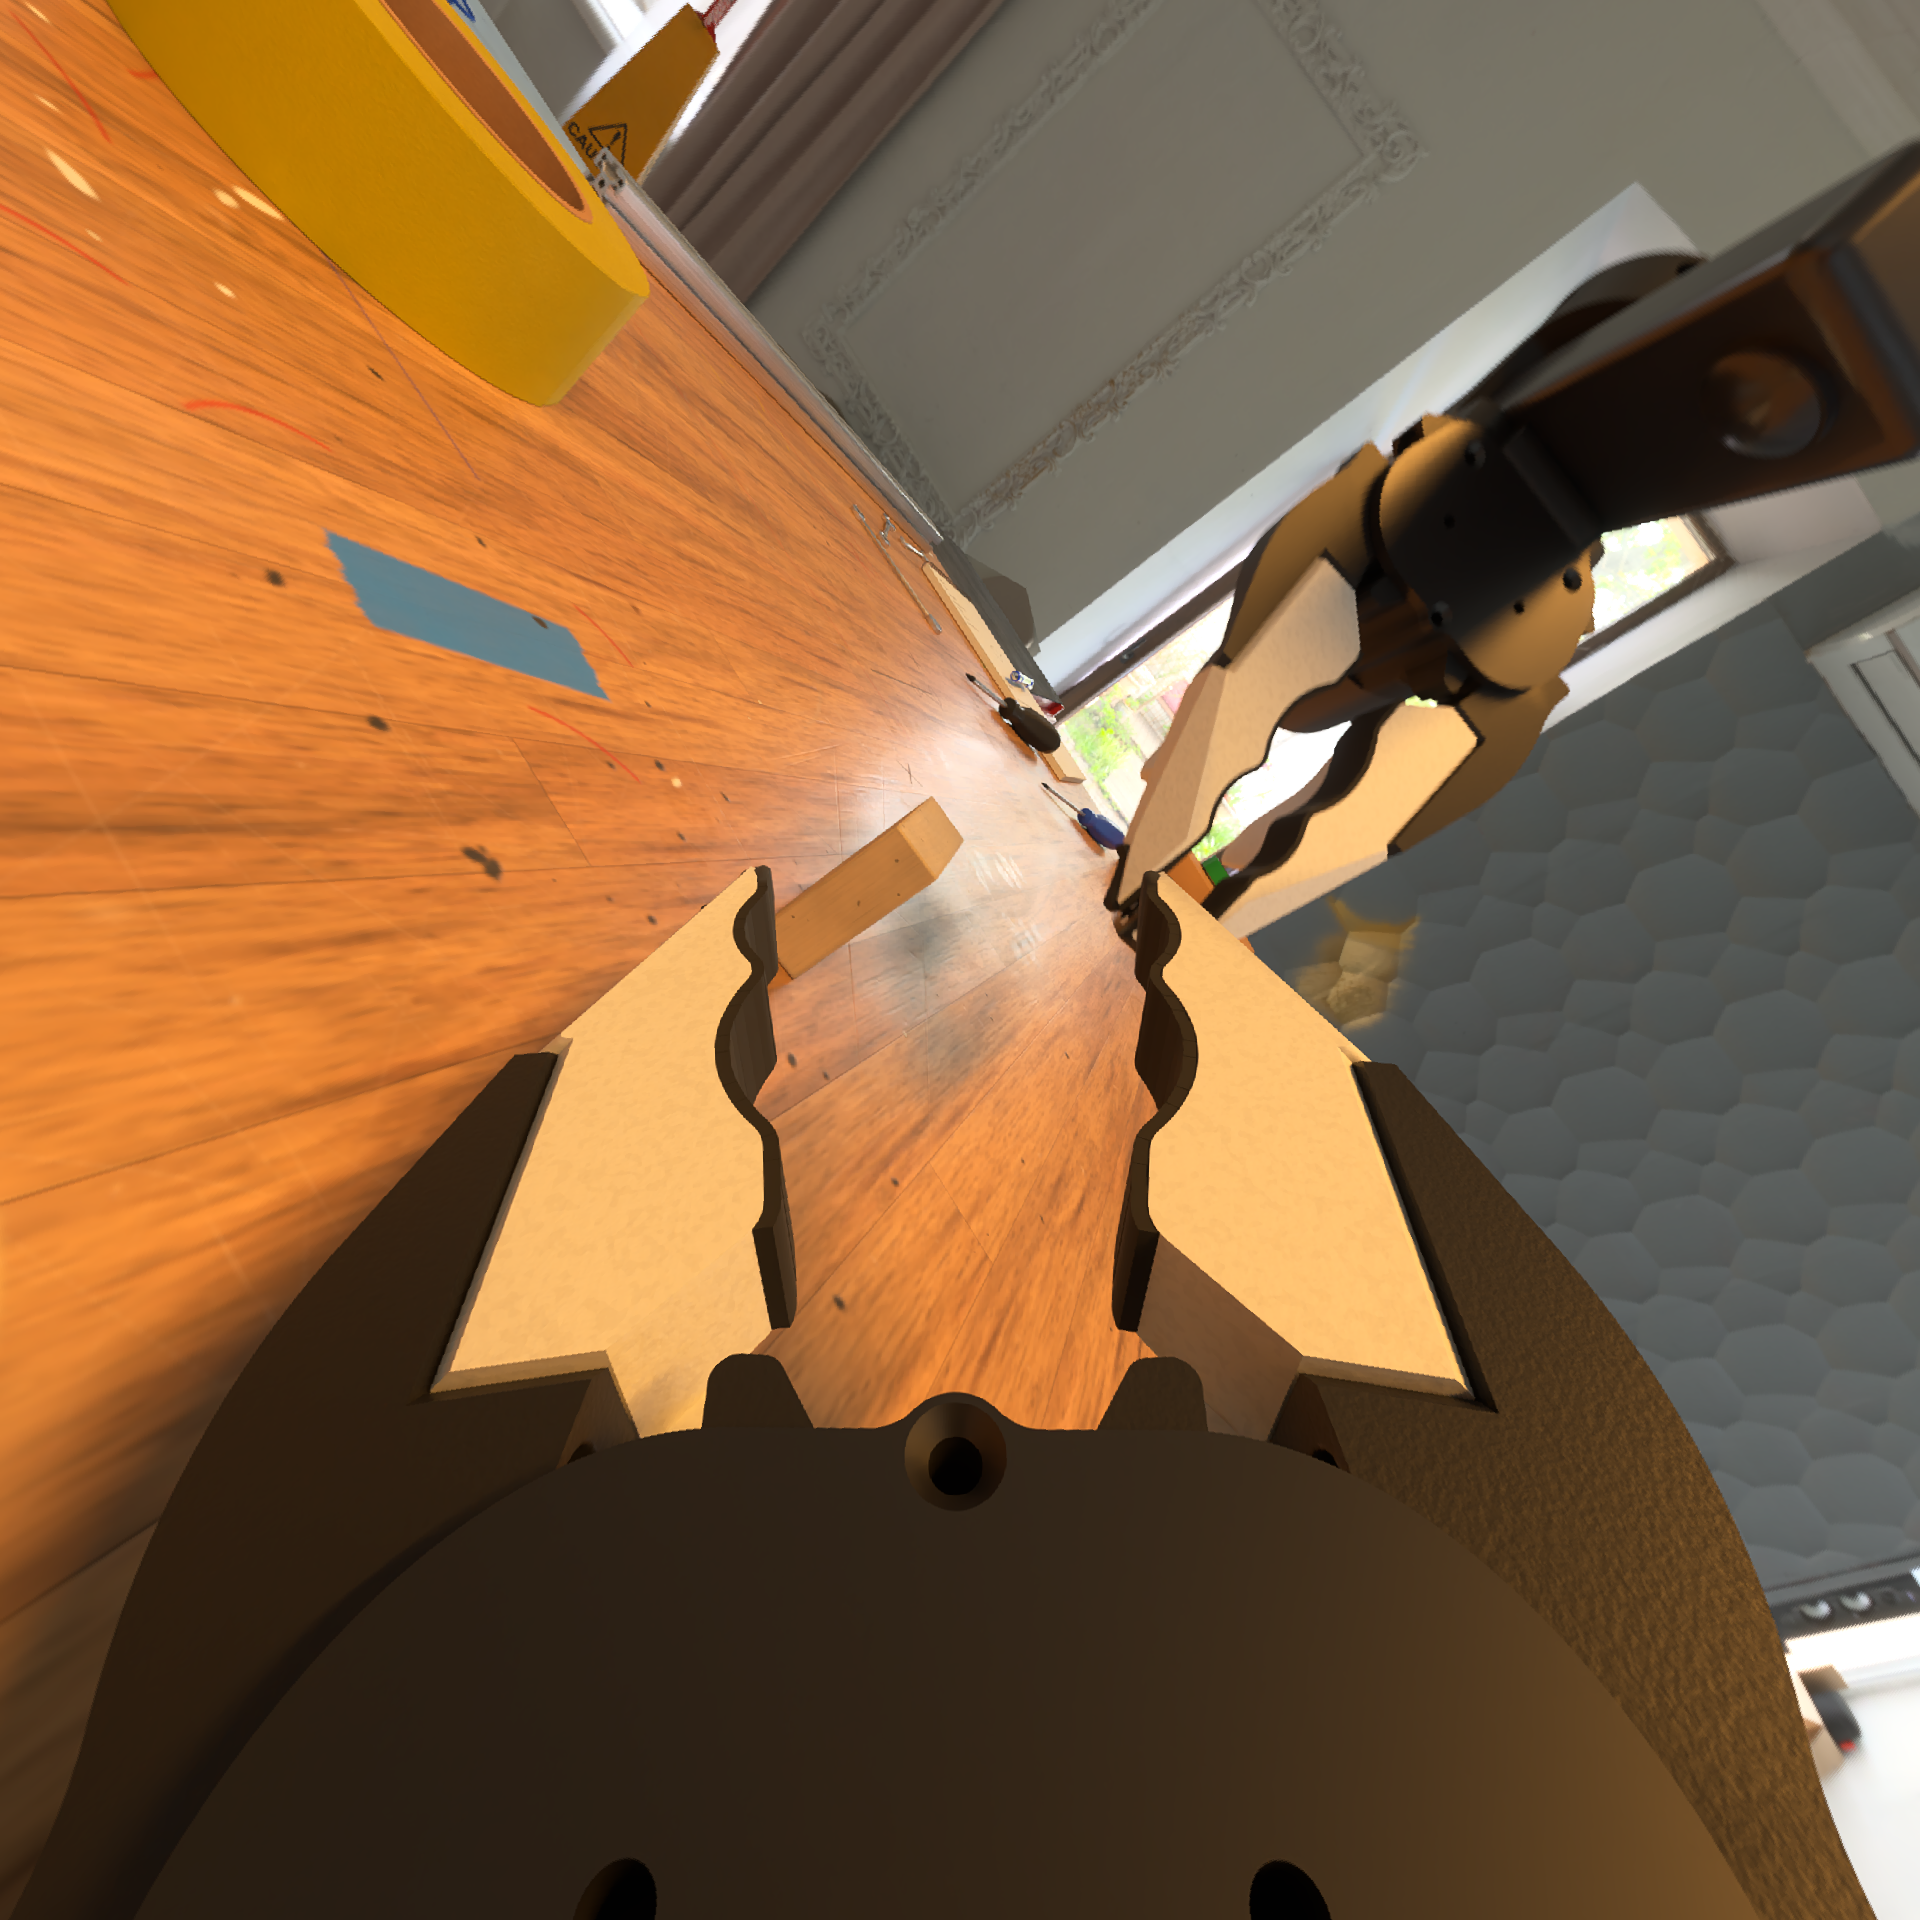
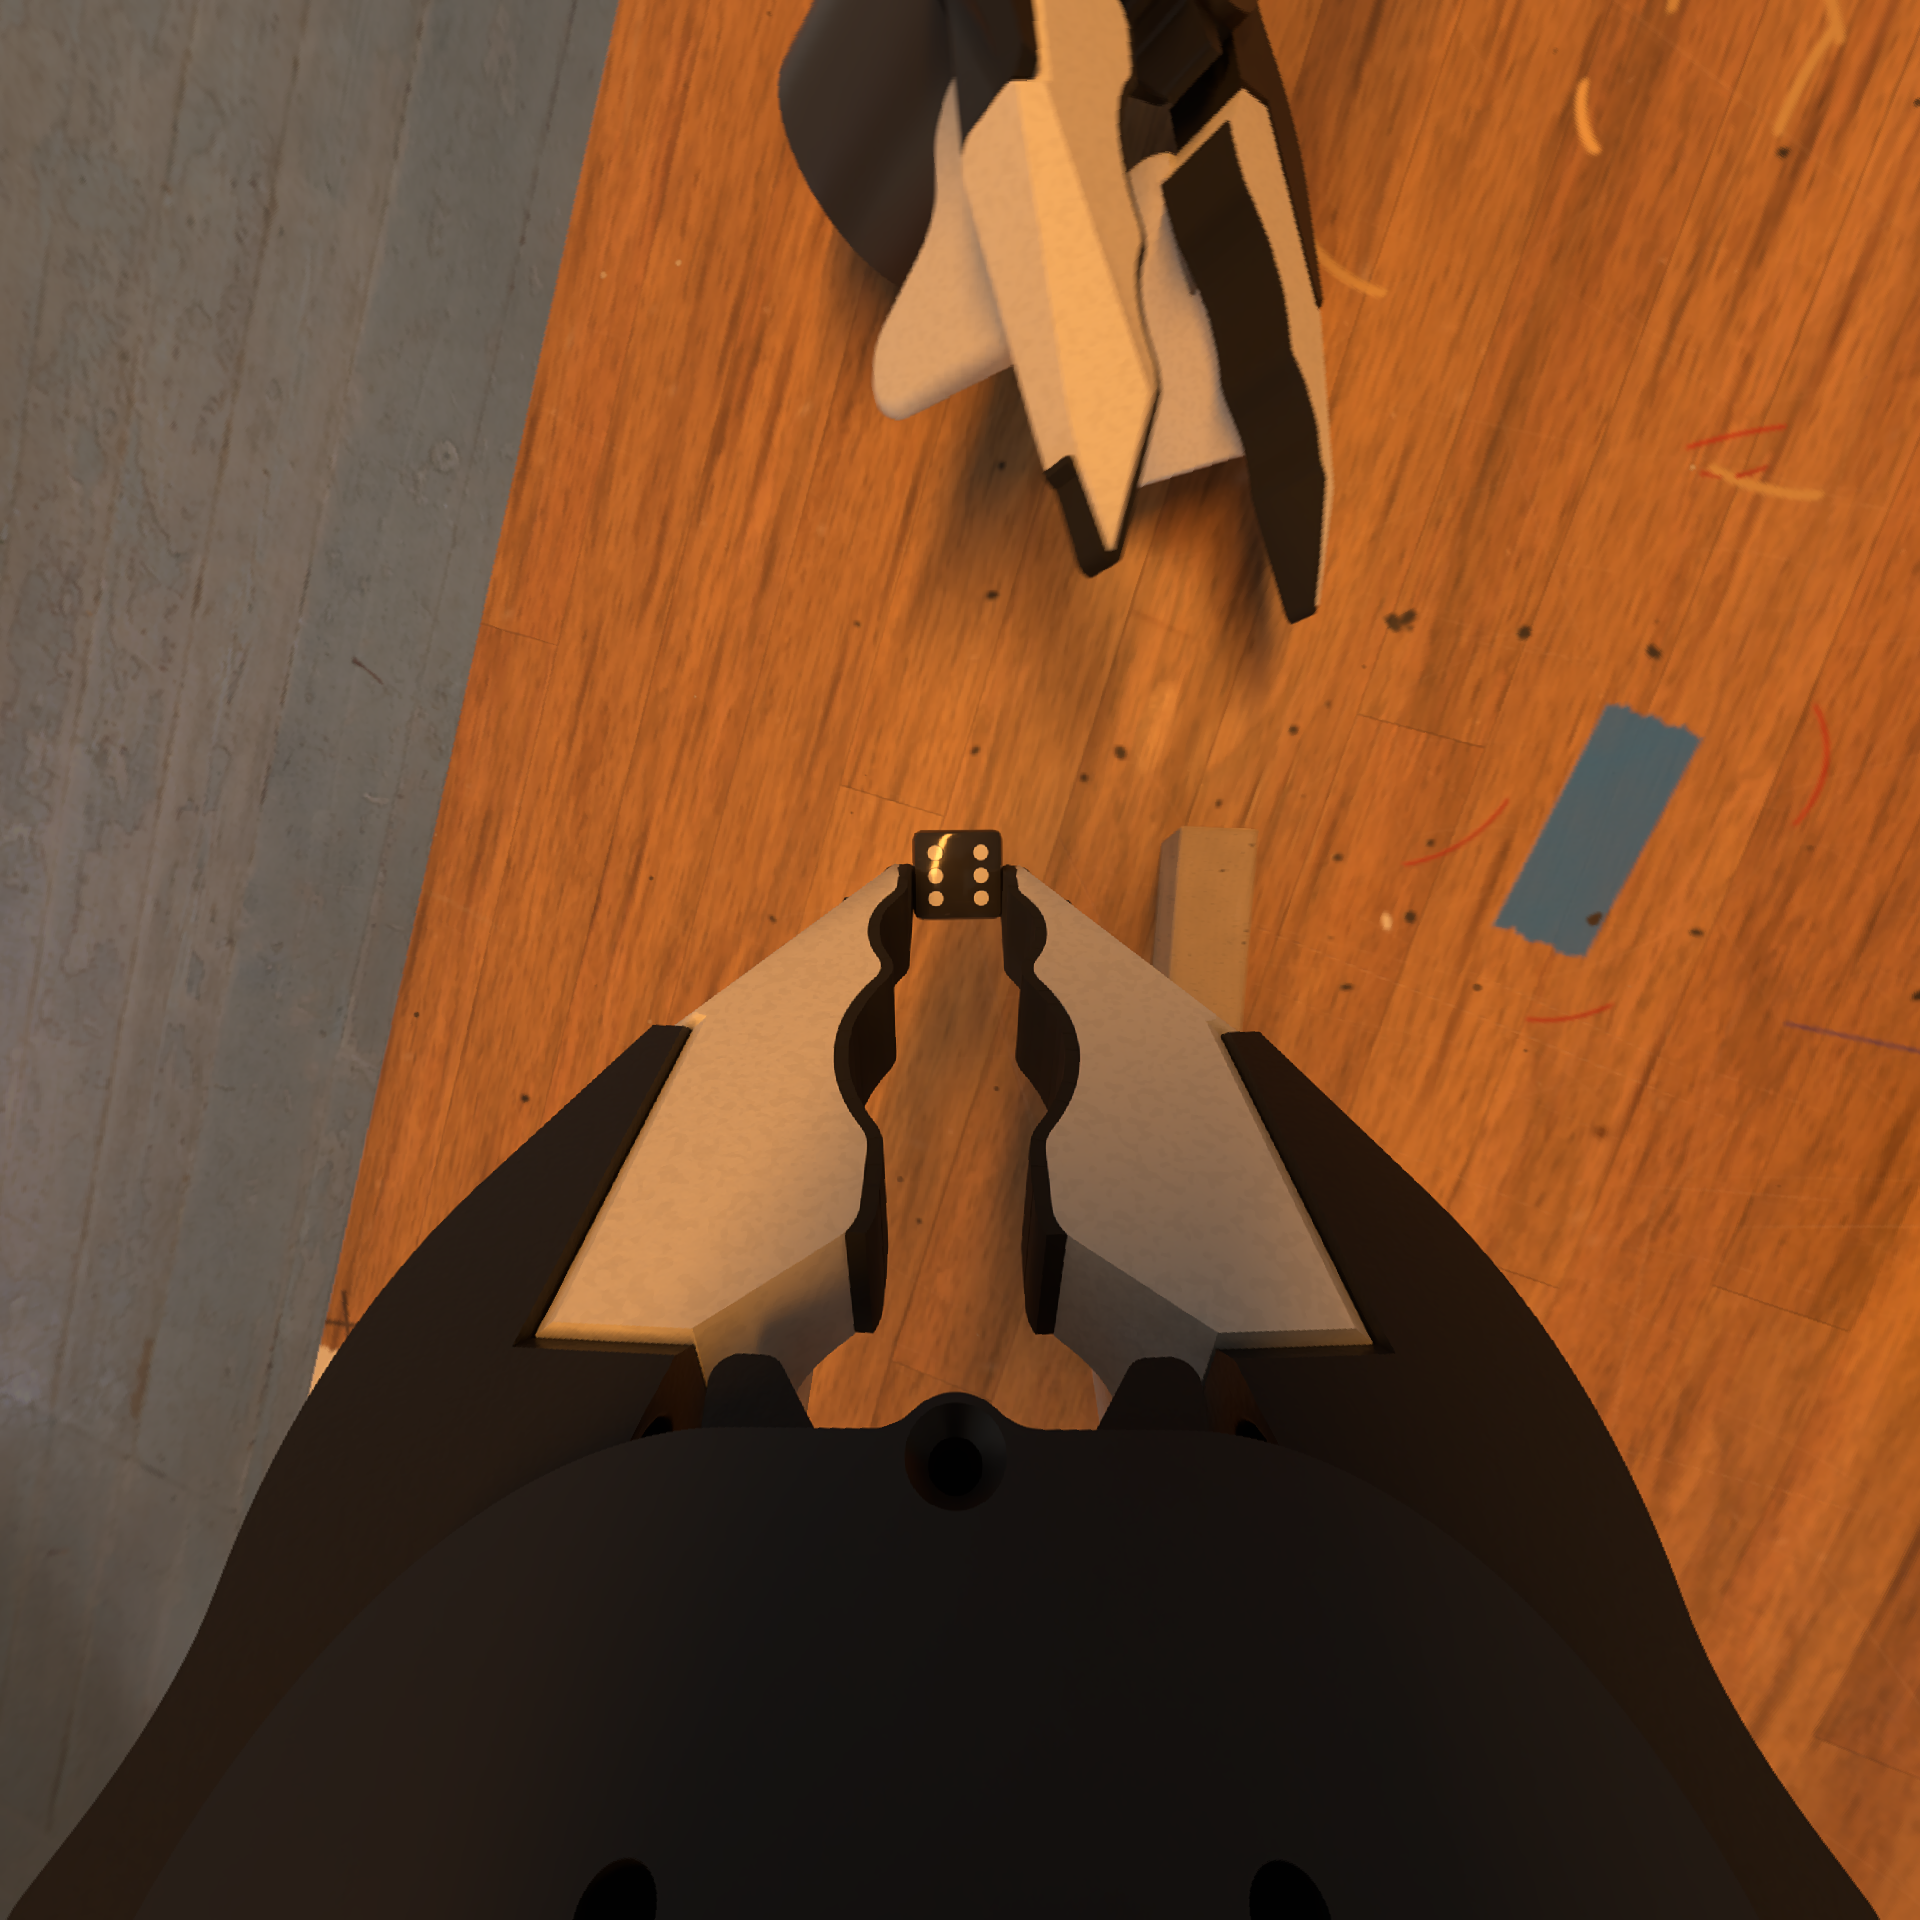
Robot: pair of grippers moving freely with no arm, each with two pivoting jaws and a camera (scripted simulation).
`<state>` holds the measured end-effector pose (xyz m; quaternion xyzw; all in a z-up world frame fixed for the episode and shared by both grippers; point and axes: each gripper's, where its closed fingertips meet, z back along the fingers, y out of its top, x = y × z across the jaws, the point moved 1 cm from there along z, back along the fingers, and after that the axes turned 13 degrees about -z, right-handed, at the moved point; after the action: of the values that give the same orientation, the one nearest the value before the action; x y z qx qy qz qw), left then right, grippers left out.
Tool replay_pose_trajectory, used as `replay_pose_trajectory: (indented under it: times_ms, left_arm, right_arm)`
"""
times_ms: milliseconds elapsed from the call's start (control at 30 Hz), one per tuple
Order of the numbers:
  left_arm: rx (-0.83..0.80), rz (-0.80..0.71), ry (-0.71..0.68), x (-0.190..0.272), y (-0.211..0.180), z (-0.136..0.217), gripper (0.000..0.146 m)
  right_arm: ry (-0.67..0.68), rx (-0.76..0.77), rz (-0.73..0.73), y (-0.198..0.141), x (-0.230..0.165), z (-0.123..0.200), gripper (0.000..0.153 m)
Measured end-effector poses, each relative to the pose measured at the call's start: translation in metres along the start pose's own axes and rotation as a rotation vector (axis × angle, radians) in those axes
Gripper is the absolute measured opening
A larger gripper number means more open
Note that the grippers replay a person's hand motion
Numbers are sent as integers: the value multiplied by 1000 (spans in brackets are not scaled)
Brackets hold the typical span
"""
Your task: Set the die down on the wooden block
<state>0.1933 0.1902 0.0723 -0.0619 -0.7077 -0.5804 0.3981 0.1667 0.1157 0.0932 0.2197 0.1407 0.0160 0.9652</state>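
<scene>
In the right wrist view my right gripper is shut on a small black die with pale pips, pinched at the fingertips above the table. The pale wooden block lies on the table just right of the die, partly hidden by my right finger. In the left wrist view the wooden block lies ahead, just past my left fingertip. My left gripper is open and empty, low over the table. The right gripper hangs at the right; the die is hidden there. The left gripper shows at the top.
A big yellow tape roll stands at the far left. A blue tape patch sticks to the wooden table, also in the right wrist view. Two screwdrivers lie beyond the block. The table edge runs left of the die.
</scene>
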Motion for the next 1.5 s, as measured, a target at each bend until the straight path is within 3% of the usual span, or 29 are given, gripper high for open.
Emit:
replay_pose_trajectory:
  times_ms: [667,900,1100,1167,1333,1400,1500]
  left_arm:
    - [-22,-1,7,0,-5,-3,71]
    - [-40,-5,-1,1,-8,-5,71]
    - [-52,-12,-4,2,-9,-5,71]
    - [-53,-10,-8,3,-10,-5,71]
    - [-57,-31,1,3,-9,-5,71]
    - [-71,-70,13,4,-10,-5,71]
    - [-93,-129,24,6,-12,-7,71]
  right_arm:
    - [5,66,-25,7,11,24,16]
    - [-46,60,5,2,26,7,16]
    - [-272,-8,87,-6,56,-11,16]
    - [-289,-11,73,-7,58,-12,18]
    - [-285,139,6,-2,54,-4,42]
    - [-274,208,-7,-2,48,2,41]
    - [-217,291,-5,-5,34,7,24]
